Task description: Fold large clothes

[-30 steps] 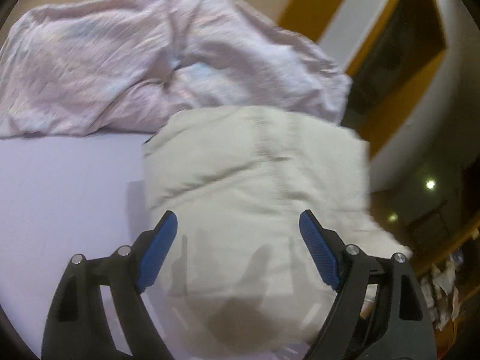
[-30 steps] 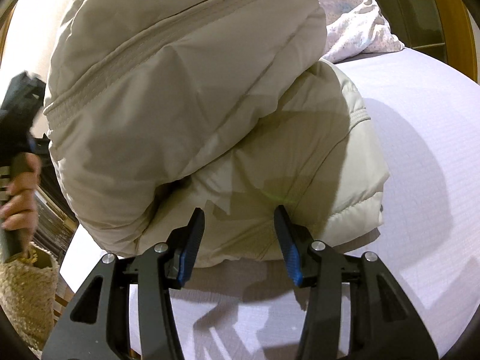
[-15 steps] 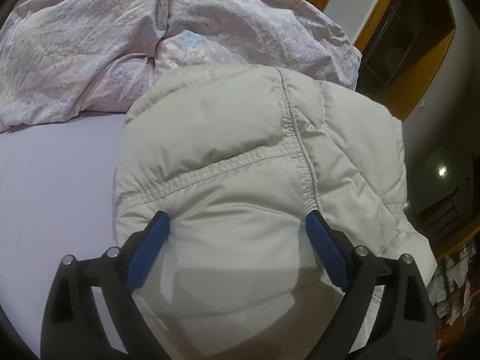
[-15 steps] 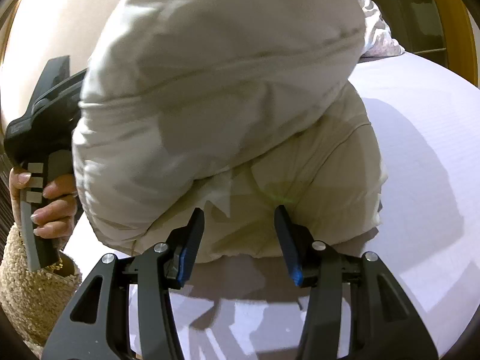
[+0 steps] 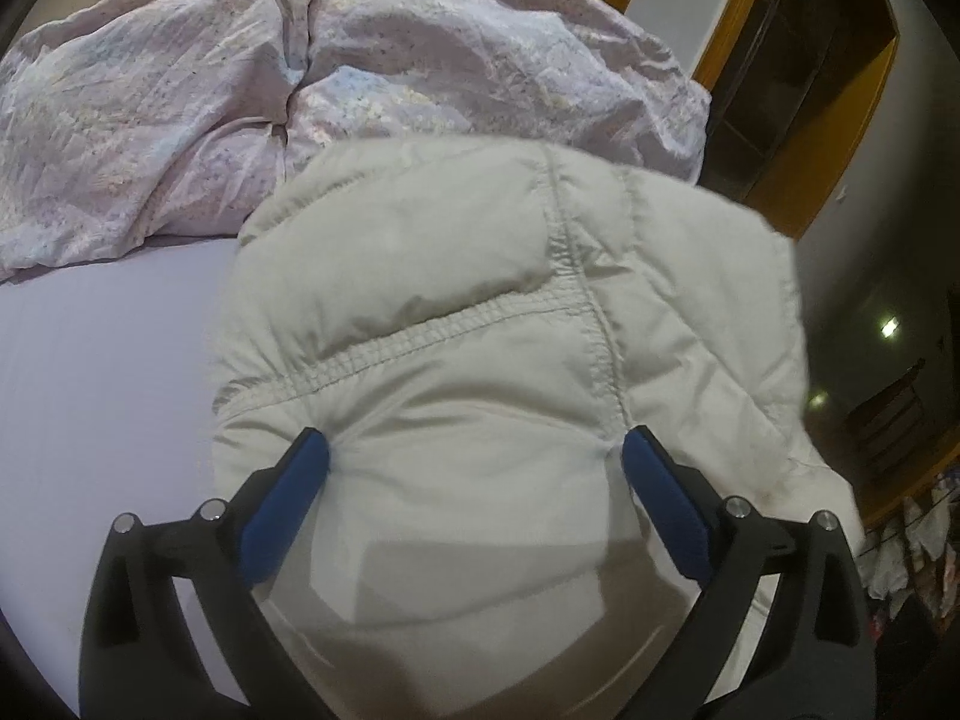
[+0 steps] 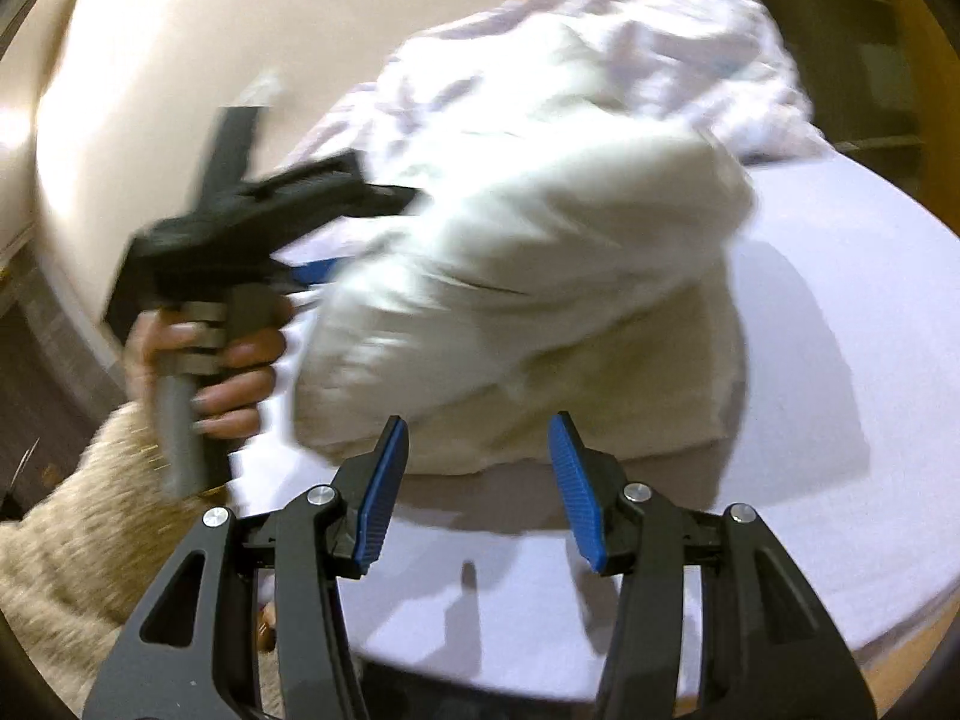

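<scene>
Spreading wider, the left gripper (image 5: 474,456) has just let its 2 pads off the puffy jacket (image 5: 480,312), folded on the bed (image 5: 102,360). The right gripper (image 6: 477,468) hangs half-spread, holding nothing.

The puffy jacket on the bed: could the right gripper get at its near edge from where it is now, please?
Probably yes. The right gripper is open and empty, its jaws aimed at the near edge of the puffy jacket, with only bare bed sheet between. The left gripper works the far side, out of the way.
</scene>
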Action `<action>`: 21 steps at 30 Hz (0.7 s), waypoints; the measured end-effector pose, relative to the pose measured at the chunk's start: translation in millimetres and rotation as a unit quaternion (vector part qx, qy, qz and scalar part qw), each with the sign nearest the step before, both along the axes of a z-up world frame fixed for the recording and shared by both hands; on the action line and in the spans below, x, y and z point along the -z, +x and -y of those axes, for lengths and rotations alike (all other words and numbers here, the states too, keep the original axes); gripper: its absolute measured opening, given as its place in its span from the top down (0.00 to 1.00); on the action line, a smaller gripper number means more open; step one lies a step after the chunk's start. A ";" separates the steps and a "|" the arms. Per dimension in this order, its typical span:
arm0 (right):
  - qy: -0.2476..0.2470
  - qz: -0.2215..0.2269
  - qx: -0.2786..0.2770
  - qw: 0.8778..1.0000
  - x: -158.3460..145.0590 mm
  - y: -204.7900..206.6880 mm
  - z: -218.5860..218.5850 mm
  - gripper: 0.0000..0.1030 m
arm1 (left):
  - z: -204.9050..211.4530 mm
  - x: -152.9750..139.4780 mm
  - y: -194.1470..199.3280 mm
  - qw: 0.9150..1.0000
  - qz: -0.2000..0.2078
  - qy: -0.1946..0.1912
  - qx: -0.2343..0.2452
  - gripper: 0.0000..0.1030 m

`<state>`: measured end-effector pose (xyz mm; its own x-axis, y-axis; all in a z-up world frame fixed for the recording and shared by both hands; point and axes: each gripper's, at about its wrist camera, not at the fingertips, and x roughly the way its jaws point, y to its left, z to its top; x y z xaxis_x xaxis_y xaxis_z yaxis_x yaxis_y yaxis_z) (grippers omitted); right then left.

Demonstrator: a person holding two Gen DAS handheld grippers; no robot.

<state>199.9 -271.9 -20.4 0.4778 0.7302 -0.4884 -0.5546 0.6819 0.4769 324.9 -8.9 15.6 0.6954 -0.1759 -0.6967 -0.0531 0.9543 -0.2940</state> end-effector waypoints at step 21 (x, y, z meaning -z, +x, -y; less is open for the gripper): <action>-0.111 0.068 0.018 0.991 -93.0 143.9 -61.8 0.49 | -58.3 -10.8 0.9 0.999 0.007 0.033 -0.043 0.05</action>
<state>343.7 -210.1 72.6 0.5737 0.5939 -0.5640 -0.5770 0.7818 0.2362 325.8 49.4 26.4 0.7157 -0.0693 -0.6950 -0.1326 0.9635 -0.2326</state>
